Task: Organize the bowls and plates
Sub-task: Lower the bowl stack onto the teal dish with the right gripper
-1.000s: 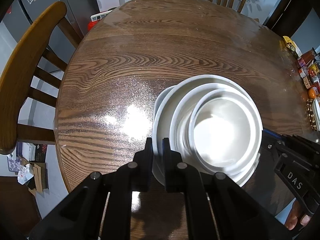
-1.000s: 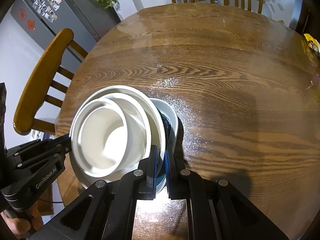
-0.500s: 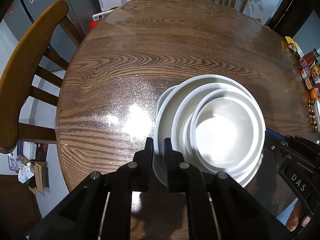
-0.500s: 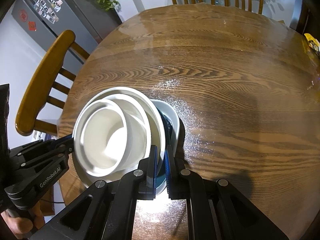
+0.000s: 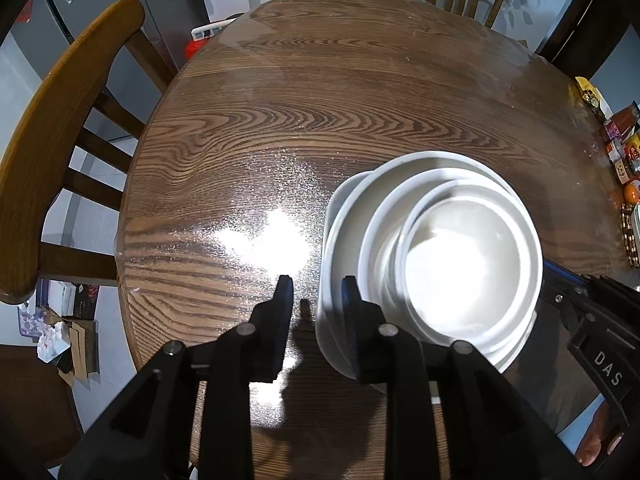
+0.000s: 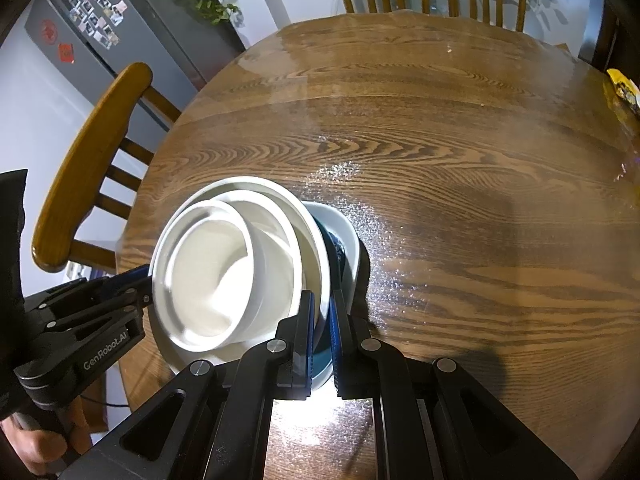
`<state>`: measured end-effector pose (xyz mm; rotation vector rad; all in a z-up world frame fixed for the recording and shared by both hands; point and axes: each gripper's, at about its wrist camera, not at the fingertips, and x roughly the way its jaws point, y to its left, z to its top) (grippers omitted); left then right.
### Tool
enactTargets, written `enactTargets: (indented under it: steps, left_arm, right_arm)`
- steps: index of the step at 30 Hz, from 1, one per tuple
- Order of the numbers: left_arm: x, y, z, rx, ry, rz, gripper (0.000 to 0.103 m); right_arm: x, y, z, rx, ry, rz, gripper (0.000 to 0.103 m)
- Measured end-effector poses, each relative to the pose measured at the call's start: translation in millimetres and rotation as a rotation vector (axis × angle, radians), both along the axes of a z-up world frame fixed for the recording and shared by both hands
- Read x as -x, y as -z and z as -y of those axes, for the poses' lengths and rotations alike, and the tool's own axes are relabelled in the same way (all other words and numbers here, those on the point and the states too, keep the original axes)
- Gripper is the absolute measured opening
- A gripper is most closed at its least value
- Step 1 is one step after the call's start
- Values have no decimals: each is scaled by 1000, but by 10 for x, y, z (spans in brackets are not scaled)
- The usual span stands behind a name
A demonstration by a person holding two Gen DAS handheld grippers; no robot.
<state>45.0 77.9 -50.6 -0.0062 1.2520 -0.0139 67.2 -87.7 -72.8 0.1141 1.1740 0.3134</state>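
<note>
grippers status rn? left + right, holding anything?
Left gripper: jaws opening, bottom bowl rim between them but no longer pinched.
Right gripper: shut on the bottom bowl's rim, opposite side of the stack.

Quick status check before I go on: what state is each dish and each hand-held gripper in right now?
Left hand-held gripper: jaws opening, bottom bowl's rim between them, outer finger clear of it.
Right hand-held gripper: shut on the bottom bowl's rim.
Bottom bowl: upright on the table, dark blue inside, carrying the stack.
White dishes: nested in the bottom bowl, tilted and off-centre.
</note>
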Motion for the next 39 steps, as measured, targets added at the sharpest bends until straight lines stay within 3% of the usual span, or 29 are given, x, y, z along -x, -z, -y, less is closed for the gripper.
enactTargets:
  steps: [13,39]
  left_arm:
    - [21,-15,-46,-4,-12,11,36]
    - [96,-81,-108,-8,-22,37,44]
  right_arm:
    - [39,-80,15,17,14,44,11]
    - [98,-121,19,15,24,53,11]
